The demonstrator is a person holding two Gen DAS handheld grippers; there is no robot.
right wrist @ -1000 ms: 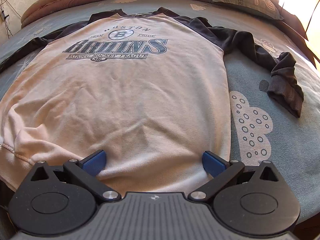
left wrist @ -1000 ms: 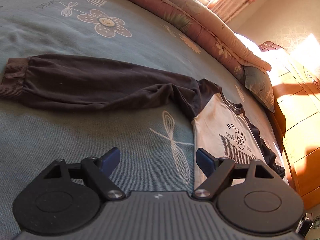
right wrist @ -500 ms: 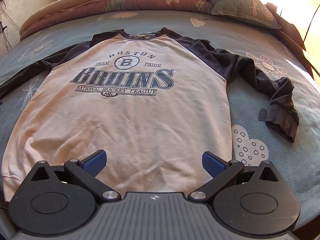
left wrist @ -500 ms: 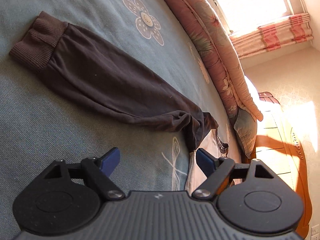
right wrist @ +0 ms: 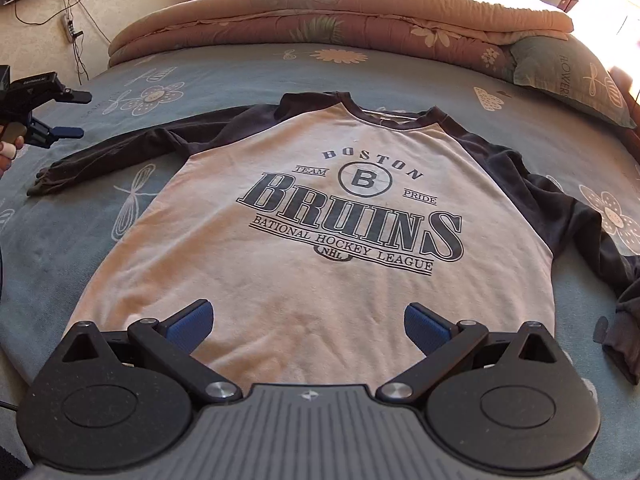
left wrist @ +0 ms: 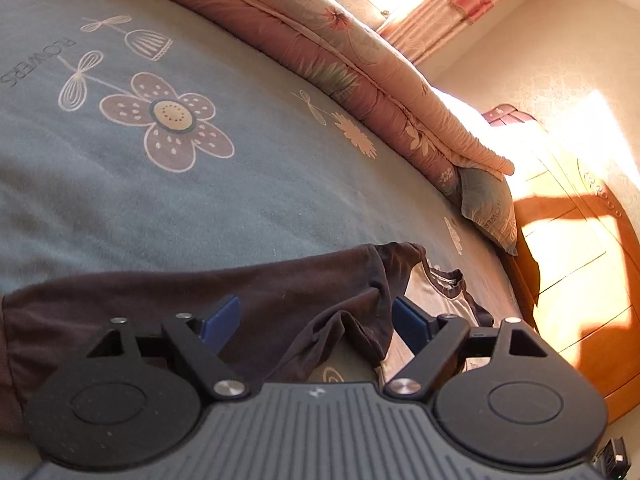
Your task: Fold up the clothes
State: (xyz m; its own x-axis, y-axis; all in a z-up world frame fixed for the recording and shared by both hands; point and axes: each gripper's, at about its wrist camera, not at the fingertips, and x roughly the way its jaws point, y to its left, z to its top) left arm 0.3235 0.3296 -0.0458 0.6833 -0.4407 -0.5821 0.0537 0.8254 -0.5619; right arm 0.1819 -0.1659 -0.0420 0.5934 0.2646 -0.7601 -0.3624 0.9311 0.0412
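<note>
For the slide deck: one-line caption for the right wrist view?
Open right gripper above the hem of a flat Bruins sweatshirt on the bed, left gripper open beside its sleeve.

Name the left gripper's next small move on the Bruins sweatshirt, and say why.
Probably lower the open left gripper onto the dark left sleeve and pinch it: the white Bruins sweatshirt lies flat on the blue floral bedsheet, unfolded, sleeve stretched outward.
</note>
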